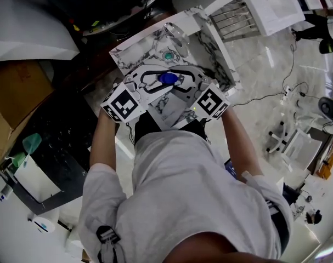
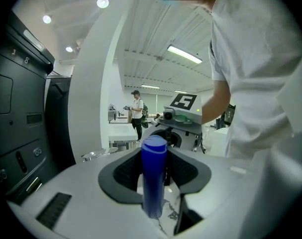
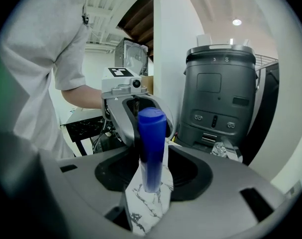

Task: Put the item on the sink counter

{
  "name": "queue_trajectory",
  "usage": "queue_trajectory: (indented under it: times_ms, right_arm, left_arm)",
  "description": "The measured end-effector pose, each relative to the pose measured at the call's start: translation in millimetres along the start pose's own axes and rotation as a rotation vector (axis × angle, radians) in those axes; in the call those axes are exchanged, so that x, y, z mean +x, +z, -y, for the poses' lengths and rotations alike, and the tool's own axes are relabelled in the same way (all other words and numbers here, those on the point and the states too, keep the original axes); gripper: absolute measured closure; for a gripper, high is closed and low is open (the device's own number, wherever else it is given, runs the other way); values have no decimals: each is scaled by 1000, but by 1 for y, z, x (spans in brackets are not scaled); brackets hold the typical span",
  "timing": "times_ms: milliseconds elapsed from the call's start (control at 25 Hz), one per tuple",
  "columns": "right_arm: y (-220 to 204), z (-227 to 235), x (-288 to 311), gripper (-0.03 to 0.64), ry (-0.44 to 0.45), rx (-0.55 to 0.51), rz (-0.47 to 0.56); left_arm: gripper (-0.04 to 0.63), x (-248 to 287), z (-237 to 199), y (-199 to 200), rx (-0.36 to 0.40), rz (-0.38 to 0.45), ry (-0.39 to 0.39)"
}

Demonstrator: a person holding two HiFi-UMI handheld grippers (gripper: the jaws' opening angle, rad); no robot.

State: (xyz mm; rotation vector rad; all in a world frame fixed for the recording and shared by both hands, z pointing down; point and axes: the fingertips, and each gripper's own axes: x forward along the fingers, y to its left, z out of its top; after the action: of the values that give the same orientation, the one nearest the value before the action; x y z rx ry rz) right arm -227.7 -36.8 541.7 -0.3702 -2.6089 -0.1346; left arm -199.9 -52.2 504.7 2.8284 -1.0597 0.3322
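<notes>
Blue cylinder (image 1: 167, 79), smooth and flat-capped, stands upright at centre frame on the white, grey-veined marble counter (image 1: 134, 52); I see it between the spread jaws of my left gripper (image 2: 155, 176) and right gripper (image 3: 153, 171), the dark ribbed pads clear of it. Glossy pale floor tiles (image 1: 265, 75) fill the upper right.

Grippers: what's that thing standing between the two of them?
A blue bottle stands upright between the left gripper and the right gripper, seen in the head view and both gripper views.
</notes>
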Motion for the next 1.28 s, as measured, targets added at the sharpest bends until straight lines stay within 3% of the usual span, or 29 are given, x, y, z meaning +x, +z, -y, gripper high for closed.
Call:
queue_trajectory:
  times_ms: [440,560,760,960,1280]
  right_arm:
    - [-28,30,-16,433,-225,253,65]
    - [-40,39,-27,459,-303,297,65]
    - [-53,49,-48,595,-451,344,91]
    - [-61,49,-57,606,-544,344,79]
    - [-73,41,-57,610,-612,393,81]
  left_arm:
    - [437,2,-23,-1,2,-36,167]
    - [437,5,-30,-2,-4,-43,215]
    - [437,6,-39,-8,-23,-49,290]
    - [437,5,-45,-9,-39,-32,319]
    - [437,4,-63,-20,-69,-60,417]
